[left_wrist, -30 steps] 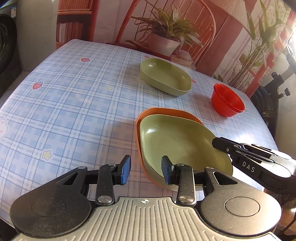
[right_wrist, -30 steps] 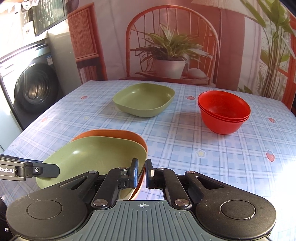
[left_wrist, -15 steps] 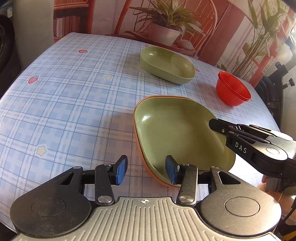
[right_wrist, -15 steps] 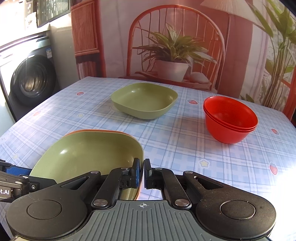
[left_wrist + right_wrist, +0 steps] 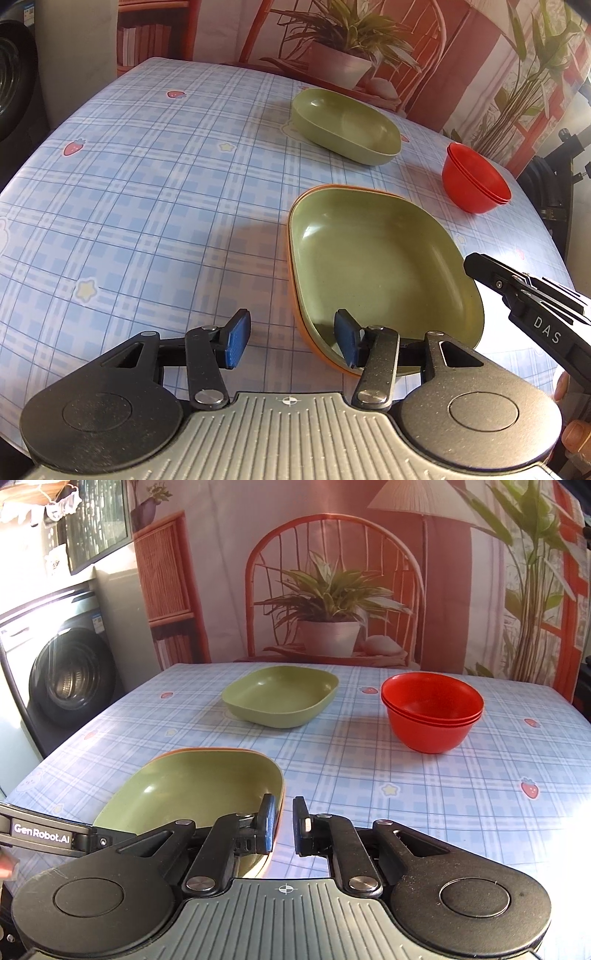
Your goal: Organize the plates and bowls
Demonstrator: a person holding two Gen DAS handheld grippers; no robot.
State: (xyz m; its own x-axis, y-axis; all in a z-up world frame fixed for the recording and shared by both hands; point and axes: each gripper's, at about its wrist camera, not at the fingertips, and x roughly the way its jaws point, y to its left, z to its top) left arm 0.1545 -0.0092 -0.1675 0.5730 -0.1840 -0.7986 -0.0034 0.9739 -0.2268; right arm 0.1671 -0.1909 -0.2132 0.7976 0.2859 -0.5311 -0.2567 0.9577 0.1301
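Observation:
A green plate (image 5: 369, 266) (image 5: 192, 786) lies nested in an orange plate (image 5: 325, 360) (image 5: 214, 750) on the checked tablecloth. My left gripper (image 5: 291, 343) straddles the near rim of this stack. Its jaws are opening, one blue pad inside the green plate and one outside, neither pressing. My right gripper (image 5: 284, 823) (image 5: 471, 264) sits at the stack's right rim. Its jaws have parted a little and only tablecloth shows in the narrow gap. A second green plate (image 5: 351, 125) (image 5: 280, 694) rests at the back. Stacked red bowls (image 5: 476, 181) (image 5: 432, 712) stand to its right.
The table (image 5: 147, 184) runs wide to the left of the plates. A washing machine (image 5: 74, 679) stands past its left edge. A printed backdrop with a chair and potted plant (image 5: 328, 602) hangs behind the far edge.
The green plate has settled level into the orange one. The left jaws have spread wider around the rim. The right jaws, shut at the rim before, now show a small gap.

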